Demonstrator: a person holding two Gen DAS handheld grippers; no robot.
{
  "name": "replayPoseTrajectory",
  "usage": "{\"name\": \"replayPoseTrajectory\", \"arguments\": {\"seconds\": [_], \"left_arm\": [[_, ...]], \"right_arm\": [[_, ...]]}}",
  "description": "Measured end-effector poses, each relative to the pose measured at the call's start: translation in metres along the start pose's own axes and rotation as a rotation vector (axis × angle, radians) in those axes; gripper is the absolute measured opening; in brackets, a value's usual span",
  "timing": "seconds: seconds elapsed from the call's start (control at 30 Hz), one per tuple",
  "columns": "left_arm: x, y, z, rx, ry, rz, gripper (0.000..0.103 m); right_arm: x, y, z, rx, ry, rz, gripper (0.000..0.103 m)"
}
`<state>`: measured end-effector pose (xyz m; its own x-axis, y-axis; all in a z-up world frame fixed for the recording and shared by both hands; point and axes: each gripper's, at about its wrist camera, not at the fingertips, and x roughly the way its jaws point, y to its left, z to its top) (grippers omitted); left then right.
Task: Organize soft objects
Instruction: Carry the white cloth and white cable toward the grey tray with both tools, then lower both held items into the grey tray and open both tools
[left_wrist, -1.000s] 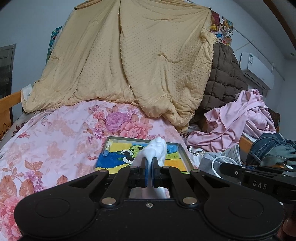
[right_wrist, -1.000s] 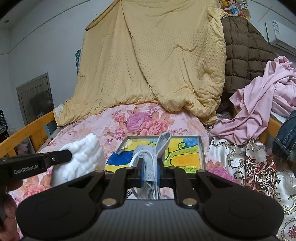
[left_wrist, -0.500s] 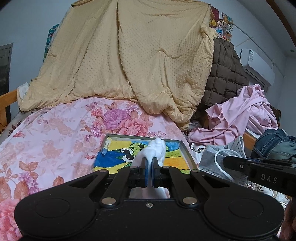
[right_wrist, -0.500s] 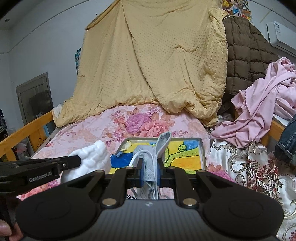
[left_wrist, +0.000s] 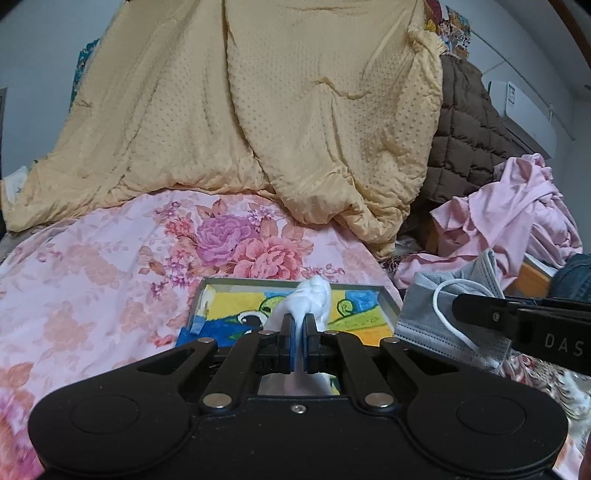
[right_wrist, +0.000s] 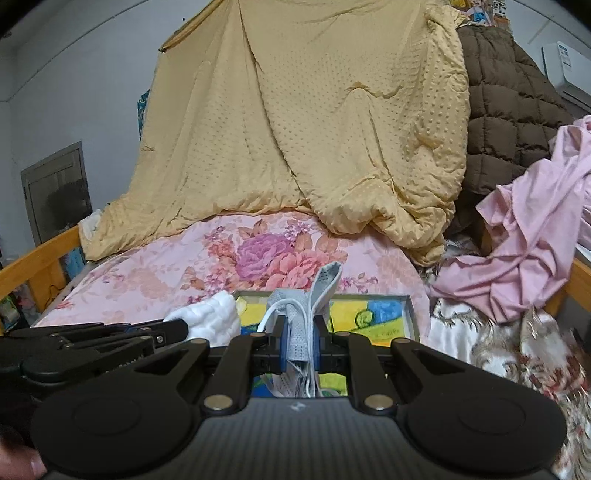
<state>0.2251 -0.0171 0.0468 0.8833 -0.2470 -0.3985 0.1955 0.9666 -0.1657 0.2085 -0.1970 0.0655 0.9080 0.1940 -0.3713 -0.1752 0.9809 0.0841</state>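
My left gripper (left_wrist: 298, 325) is shut on a crumpled white tissue (left_wrist: 312, 300) and holds it over the near edge of a shallow tray (left_wrist: 386, 299) with a yellow, blue and green cartoon picture inside. My right gripper (right_wrist: 300, 334) is shut on a folded grey face mask (right_wrist: 322, 286) with white ear loops, also over the tray (right_wrist: 410, 314). In the left wrist view the mask (left_wrist: 439, 314) and the right gripper (left_wrist: 458, 306) show at the right. In the right wrist view the tissue (right_wrist: 212, 319) and the left gripper (right_wrist: 183, 328) show at the left.
The tray lies on a pink floral bedspread (left_wrist: 110, 266). Behind it hangs a yellow dotted quilt (left_wrist: 280, 118). A brown quilted jacket (right_wrist: 513, 118) and pink clothes (right_wrist: 528, 236) are piled at the right. A wooden bed rail (right_wrist: 33, 266) runs along the left.
Both grippers have moved forward toward the tray with their loads. They have come closer together. The grips have not changed.
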Motion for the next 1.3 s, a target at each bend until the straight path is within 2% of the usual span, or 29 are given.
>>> {"name": "replayPoseTrajectory", "arguments": {"seconds": [0.1,0.27,0.43,0.63,0.9,1.0,1.03,1.1,1.13,1.23,1.3], "left_arm": [[0.030,0.002,0.009,0.017,-0.004,0.008,0.003],[0.084,0.011,0.018,0.016,0.033,0.017,0.003],[0.132,0.023,0.017,0.034,0.068,0.053,0.003],[0.182,0.018,0.008,0.131,0.121,0.103,0.003],[0.230,0.025,-0.004,0.090,0.203,0.113,0.007],[0.236,0.029,-0.010,0.080,0.218,0.121,0.015],[0.236,0.029,-0.011,0.080,0.217,0.121,0.021],[0.233,0.030,-0.012,0.080,0.205,0.127,0.032],[0.232,0.031,-0.012,0.073,0.200,0.131,0.043],[0.229,0.034,-0.009,0.063,0.177,0.143,0.049],[0.226,0.035,-0.006,0.059,0.167,0.145,0.057]], "right_arm": [[0.025,0.004,0.006,-0.026,-0.021,-0.004,0.014],[0.071,0.002,0.010,-0.044,-0.029,-0.014,0.014],[0.130,-0.010,0.006,-0.021,0.023,-0.035,0.014],[0.185,-0.024,-0.007,-0.042,0.053,-0.061,0.014],[0.230,-0.047,-0.026,0.021,0.192,-0.082,0.019],[0.233,-0.051,-0.030,0.011,0.206,-0.093,0.027],[0.233,-0.052,-0.030,0.010,0.206,-0.094,0.029],[0.231,-0.052,-0.031,0.009,0.200,-0.093,0.044],[0.230,-0.052,-0.030,0.009,0.195,-0.094,0.047],[0.225,-0.052,-0.027,0.016,0.178,-0.098,0.050],[0.221,-0.053,-0.023,0.024,0.160,-0.104,0.060]]}}
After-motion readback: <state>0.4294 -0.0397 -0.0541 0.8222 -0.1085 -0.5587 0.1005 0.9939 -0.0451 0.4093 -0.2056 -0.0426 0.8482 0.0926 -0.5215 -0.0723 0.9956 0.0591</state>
